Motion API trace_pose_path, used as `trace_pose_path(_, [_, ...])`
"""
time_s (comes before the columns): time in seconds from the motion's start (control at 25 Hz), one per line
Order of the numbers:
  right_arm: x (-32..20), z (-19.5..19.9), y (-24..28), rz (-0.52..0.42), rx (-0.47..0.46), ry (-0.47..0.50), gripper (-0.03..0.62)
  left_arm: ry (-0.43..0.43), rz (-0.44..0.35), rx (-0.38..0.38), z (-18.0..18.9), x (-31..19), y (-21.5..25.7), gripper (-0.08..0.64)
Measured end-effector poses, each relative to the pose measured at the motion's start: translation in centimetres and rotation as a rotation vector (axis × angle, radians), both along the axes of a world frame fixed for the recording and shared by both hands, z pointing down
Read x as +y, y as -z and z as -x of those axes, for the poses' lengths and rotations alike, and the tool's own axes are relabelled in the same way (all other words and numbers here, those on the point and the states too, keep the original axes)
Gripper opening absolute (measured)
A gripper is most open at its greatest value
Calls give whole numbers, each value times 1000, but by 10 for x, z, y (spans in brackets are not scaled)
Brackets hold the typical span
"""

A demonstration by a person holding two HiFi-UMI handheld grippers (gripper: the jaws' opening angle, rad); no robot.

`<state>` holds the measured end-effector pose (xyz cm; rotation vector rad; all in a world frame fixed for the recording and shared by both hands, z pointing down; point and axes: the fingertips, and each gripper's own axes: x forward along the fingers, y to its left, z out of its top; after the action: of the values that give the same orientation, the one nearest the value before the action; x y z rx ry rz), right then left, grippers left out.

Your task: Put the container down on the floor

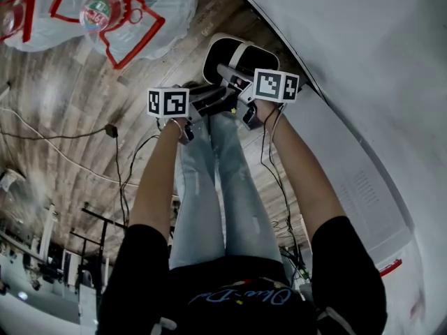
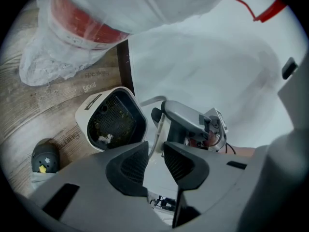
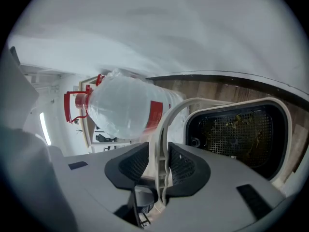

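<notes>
Right gripper view: container handle (image 3: pixel 163 129) sits loosely between the fingers (image 3: pixel 130 166).

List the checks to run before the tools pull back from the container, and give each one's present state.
1. Container down on the floor: ok, it sits on the wood beside the white wall.
2. Right tool pads off the handle: ok, the jaws stand apart and do not press it.
3. Handle out of the right tool: not ok, it stands between the jaws.
4. Left tool free: ok, jaws apart, gripping nothing.
5. Container steady on its own: cannot tell.
6. Bagged bottle clear of the container: ok, it lies apart.
</notes>
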<state>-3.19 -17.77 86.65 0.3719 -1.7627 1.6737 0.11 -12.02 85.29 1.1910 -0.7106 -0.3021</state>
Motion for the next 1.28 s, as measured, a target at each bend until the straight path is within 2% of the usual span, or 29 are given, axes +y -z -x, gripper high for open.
trace_pose_path(0.2, [-2,2,-4,-47,34,58,143,33,-1,-39,15,4,-6,81])
trace_pose_path(0.32, [-5,-1,-6,-52,54,37,143,68,13,-61,25,7,-13,84])
trace_pose_path(0.48, [-3,2,-5,-30,42,-1,143,66,5,-68,30,8,-15,84])
trace_pose_path(0.68, [2,1,-7,-20,41,-15,143,93,31,-184,50,14,-31,84])
trace_pose_path(1.0, [7,3,-1,-8,22,-4,143,109,119,-319,76,22,-60,75])
trace_pose_path(1.04, [6,2,-1,-10,21,-7,143,95,127,-342,79,23,-63,69])
trace_pose_path(1.08, [6,1,-1,-11,21,-10,143,78,133,-362,80,23,-65,28])
trace_pose_path(1.16, [5,-2,0,-11,26,-16,143,43,120,-361,74,18,-66,26])
trace_pose_path(1.28, [1,-9,0,-18,35,-26,143,31,87,-314,59,4,-60,21])
